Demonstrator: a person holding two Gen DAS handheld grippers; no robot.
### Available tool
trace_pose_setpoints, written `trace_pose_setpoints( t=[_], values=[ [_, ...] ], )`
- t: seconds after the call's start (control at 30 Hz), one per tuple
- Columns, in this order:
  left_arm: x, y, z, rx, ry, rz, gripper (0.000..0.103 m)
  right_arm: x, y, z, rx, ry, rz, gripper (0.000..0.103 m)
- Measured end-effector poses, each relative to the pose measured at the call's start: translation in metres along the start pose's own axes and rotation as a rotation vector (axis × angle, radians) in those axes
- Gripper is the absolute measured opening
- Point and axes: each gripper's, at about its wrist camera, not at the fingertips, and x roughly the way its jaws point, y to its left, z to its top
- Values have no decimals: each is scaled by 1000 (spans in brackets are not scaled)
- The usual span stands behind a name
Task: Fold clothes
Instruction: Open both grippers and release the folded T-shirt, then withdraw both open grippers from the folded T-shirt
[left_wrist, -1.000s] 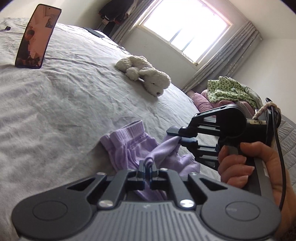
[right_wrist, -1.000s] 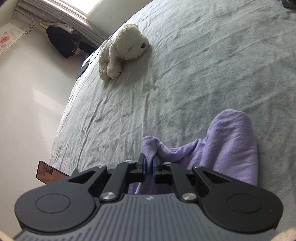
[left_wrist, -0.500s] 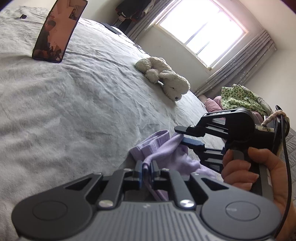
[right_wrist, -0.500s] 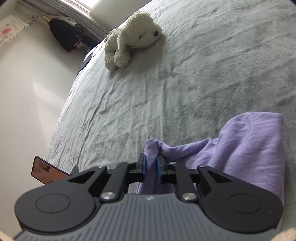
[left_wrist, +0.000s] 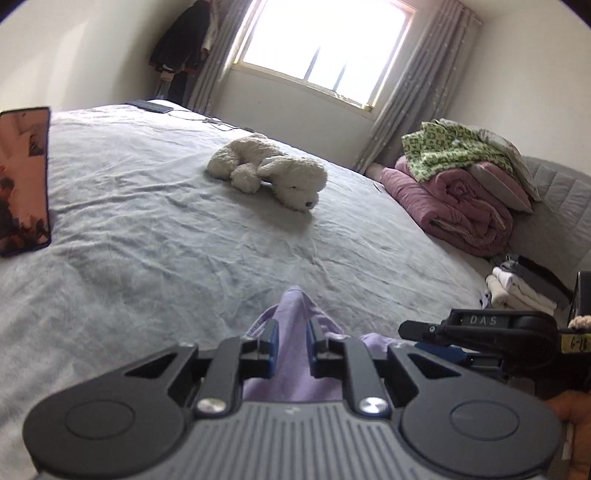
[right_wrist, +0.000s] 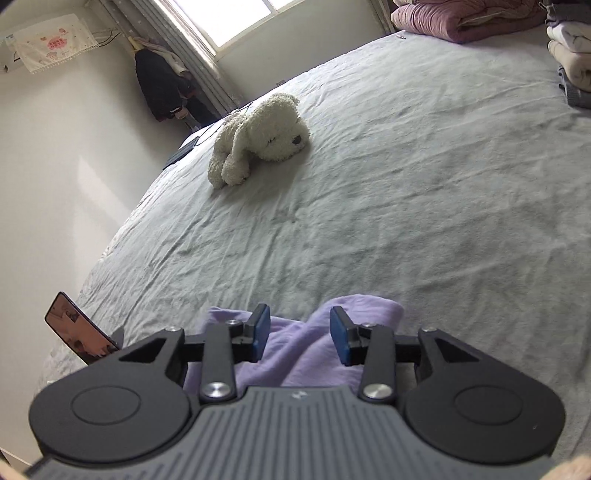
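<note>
One lilac garment (right_wrist: 295, 347) on bed (right_wrist: 369, 221)

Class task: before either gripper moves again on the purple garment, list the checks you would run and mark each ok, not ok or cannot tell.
1. Right gripper off the garment: ok; jaws opening, pads clear of cloth.
2. Left gripper released: cannot tell; cloth lies between its pads.
3. Garment folded flat: not ok, bunched.
4. Bed ahead free: ok; the plush dog lies far off.
5. Phone clear of the garment: ok.
</note>
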Motion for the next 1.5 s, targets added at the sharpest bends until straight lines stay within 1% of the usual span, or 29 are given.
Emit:
trace_pose_setpoints(
  t=[0.13, 0.23, 0.3, 0.37, 0.4, 0.43, 0.47, 0.53, 0.63, 0.77, 0.8, 0.83, 0.87, 0.9, 0.97, 1.07, 1.17, 1.3, 1.4, 1.5],
  values=[
    [33, -16, 4, 197, 2, -21, 8, 3, -4, -19, -98, -45, -26, 34],
    [58, -13, -2, 305, 11, -18, 8, 8, 2, -32, -215, -94, -42, 33],
    [72, -6, -8, 344, 22, 8, 8, 14, 8, -40, -304, -119, -62, 33],
    [83, 2, -14, 352, 33, 28, 8, 23, 9, -44, -379, -127, -107, 33],
    [87, 6, -18, 354, 34, 30, 8, 28, 9, -46, -408, -128, -133, 27],
    [90, 9, -21, 353, 29, 24, 8, 32, 5, -47, -408, -123, -151, 23],
    [91, 10, -22, 349, 26, 19, 8, 36, 1, -47, -405, -117, -167, 23],
    [92, 14, -20, 324, 26, 2, 8, 40, -9, -45, -366, -119, -157, 23],
    [92, 25, -16, 254, 34, -35, 8, 38, -16, -42, -335, -121, -138, 22],
    [87, 28, -13, 229, 32, -48, 8, 32, -14, -42, -328, -134, -133, 22],
    [83, 26, -12, 235, 27, -46, 8, 29, -12, -42, -332, -140, -138, 23],
    [80, 25, -11, 243, 21, -42, 12, 25, -11, -43, -336, -146, -143, 26],
    [75, 24, -10, 252, 11, -35, 15, 19, -7, -45, -340, -158, -147, 34],
    [69, 24, -8, 255, -2, -41, 21, 14, -4, -47, -344, -168, -150, 35],
    [57, 26, -4, 253, -19, -73, 22, 3, 5, -52, -362, -182, -139, 35],
    [40, 28, 0, 269, -24, -156, 22, -8, 20, -60, -388, -193, -123, 35],
    [32, 28, -5, 328, 2, -244, 22, -11, 35, -69, -409, -185, -114, 35],
    [28, 32, -16, 393, 63, -308, 22, -10, 48, -87, -438, -155, -127, 35],
    [26, 42, -22, 424, 114, -317, 22, -12, 53, -105, -473, -138, -155, 35],
    [21, 52, -24, 431, 124, -310, 21, -18, 52, -120, -497, -135, -192, 35]
  ],
)
